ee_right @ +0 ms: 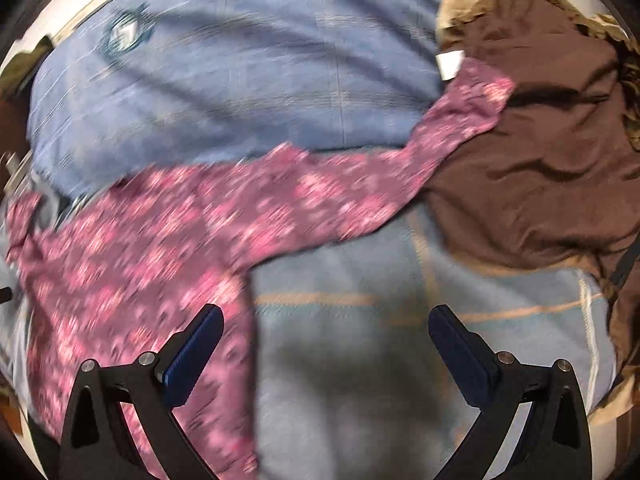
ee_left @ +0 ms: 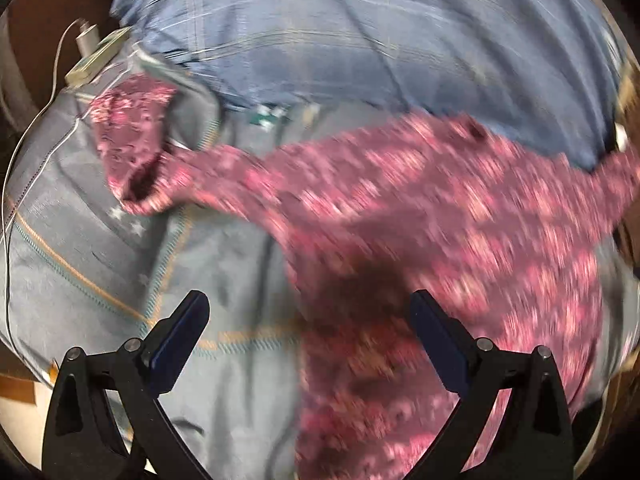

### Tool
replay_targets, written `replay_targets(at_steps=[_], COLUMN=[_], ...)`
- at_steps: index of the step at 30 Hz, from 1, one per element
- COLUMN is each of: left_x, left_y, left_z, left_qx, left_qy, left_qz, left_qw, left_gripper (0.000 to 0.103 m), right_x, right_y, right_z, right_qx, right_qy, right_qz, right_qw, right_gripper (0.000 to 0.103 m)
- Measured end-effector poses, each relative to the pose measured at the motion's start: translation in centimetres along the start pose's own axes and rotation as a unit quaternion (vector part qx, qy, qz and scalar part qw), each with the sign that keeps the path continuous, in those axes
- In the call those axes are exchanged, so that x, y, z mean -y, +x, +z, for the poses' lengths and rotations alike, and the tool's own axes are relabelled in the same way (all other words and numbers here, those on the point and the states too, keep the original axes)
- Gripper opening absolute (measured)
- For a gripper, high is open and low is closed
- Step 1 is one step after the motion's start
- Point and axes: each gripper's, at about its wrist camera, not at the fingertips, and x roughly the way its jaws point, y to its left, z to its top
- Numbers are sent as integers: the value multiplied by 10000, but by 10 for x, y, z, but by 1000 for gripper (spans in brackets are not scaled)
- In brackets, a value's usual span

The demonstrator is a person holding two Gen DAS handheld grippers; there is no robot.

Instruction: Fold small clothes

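Observation:
A small pink floral long-sleeved top (ee_left: 420, 216) lies spread on a blue-grey bedspread (ee_left: 100, 248). In the left wrist view its body fills the right half and one sleeve (ee_left: 132, 148) reaches up left. My left gripper (ee_left: 308, 308) is open and empty, hovering over the top's left edge. In the right wrist view the top (ee_right: 132, 248) lies at the left, its other sleeve (ee_right: 460, 116) reaching up right onto brown cloth. My right gripper (ee_right: 326, 324) is open and empty above the bedspread (ee_right: 360, 360), its left finger (ee_right: 196, 356) over the top's right edge. Both views are motion-blurred.
A blue pillow (ee_left: 340, 40) lies behind the top, also in the right wrist view (ee_right: 224, 80). A white charger and cable (ee_left: 92, 56) sit at the bed's upper left. A brown garment with a fur trim (ee_right: 540, 160) lies on the right.

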Motion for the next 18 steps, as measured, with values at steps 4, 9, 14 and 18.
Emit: replay_targets(at_steps=[4, 9, 14, 18], left_x=[-28, -47, -45, -35], left_y=[29, 53, 28, 31], left_z=[21, 32, 59, 95], left_qx=[-329, -664, -294, -234], left_qy=[-546, -1122, -1212, -975], left_qz=[-163, -564, -1306, -1167], left_qw=[9978, 9899, 9836, 9881], left_gripper=[101, 101, 101, 101], right_x=[7, -6, -59, -126], right_y=[28, 60, 88, 136], right_z=[15, 40, 84, 108], right_qx=[-288, -393, -320, -712], right_qy=[83, 540, 28, -631], right_qz=[8, 522, 1145, 1553], right_qw=[9995, 9964, 9929, 9833], right_gripper=[103, 99, 100, 100])
